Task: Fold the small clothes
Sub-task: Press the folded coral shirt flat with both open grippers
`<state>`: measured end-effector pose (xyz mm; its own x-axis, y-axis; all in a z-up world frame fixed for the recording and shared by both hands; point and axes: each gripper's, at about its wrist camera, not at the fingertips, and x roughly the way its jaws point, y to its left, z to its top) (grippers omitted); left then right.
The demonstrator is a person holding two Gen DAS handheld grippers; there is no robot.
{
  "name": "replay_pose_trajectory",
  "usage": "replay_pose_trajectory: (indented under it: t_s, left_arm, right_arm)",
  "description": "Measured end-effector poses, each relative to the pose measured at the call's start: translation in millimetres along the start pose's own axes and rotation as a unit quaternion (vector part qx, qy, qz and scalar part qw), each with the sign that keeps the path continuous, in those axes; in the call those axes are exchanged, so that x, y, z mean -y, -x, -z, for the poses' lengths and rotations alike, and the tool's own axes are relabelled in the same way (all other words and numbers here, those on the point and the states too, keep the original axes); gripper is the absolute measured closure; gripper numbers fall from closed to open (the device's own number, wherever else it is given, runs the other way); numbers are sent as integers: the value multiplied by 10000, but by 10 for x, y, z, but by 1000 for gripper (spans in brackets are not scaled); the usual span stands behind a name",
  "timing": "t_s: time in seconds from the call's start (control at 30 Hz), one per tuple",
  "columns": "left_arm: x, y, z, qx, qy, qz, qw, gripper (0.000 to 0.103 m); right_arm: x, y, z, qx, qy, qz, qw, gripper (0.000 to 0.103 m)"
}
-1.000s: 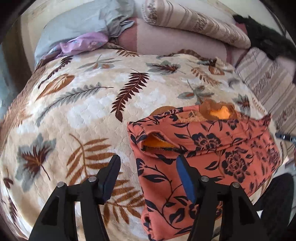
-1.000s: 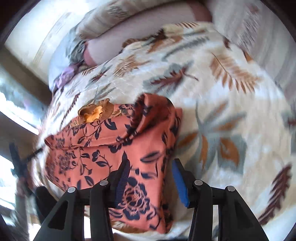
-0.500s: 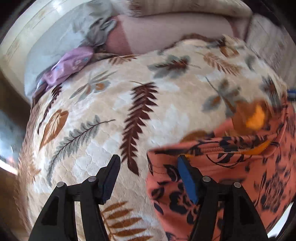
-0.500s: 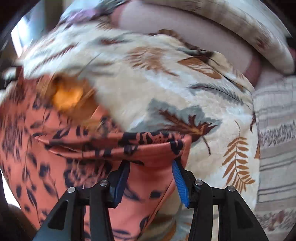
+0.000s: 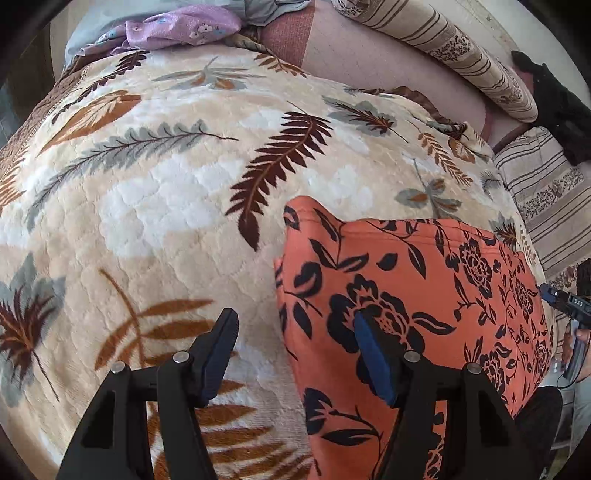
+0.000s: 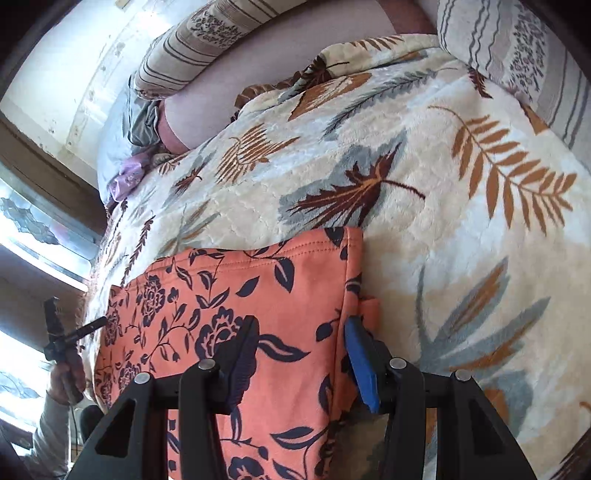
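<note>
An orange garment with a dark floral print (image 5: 406, 280) lies folded flat on the leaf-patterned blanket (image 5: 166, 206), its far edge a smooth fold. My left gripper (image 5: 295, 347) hovers open over the garment's left edge: one finger stands over the blanket, the other over the cloth. In the right wrist view the same garment (image 6: 229, 295) fills the lower left. My right gripper (image 6: 301, 354) is open astride the garment's right edge, where a small flap sticks out. Neither pair of pads presses on the cloth.
Striped pillows (image 5: 461, 55) and a purple cloth (image 5: 177, 29) lie at the bed's far end, with a black item (image 5: 554, 92) at the far right. A hand (image 6: 70, 373) holds the other gripper (image 6: 55, 332) by the bed's near edge. A window is at the left.
The garment's neckline with its yellow lining showed before; now it is covered and a plain folded edge faces away. Both grippers swung and dipped toward the cloth's side edges.
</note>
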<state>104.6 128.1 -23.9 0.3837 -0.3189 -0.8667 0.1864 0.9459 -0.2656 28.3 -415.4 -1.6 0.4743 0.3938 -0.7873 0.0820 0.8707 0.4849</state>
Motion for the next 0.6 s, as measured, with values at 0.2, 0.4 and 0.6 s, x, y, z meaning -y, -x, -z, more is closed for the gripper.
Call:
replay_pose_trajectory:
  t_s: [0.2, 0.4, 0.6]
  left_arm:
    - [96, -93, 72, -109, 87, 203, 9997, 37]
    - [90, 83, 122, -28, 305, 385, 9988, 37]
    - [126, 211, 517, -175, 259, 488, 9983, 36]
  right_arm:
    - [-51, 29, 171, -193, 96, 269, 9994, 66]
    - [12, 113, 246, -147, -83, 372, 9992, 64]
    - [-54, 137, 590, -444, -35, 242, 9987, 64]
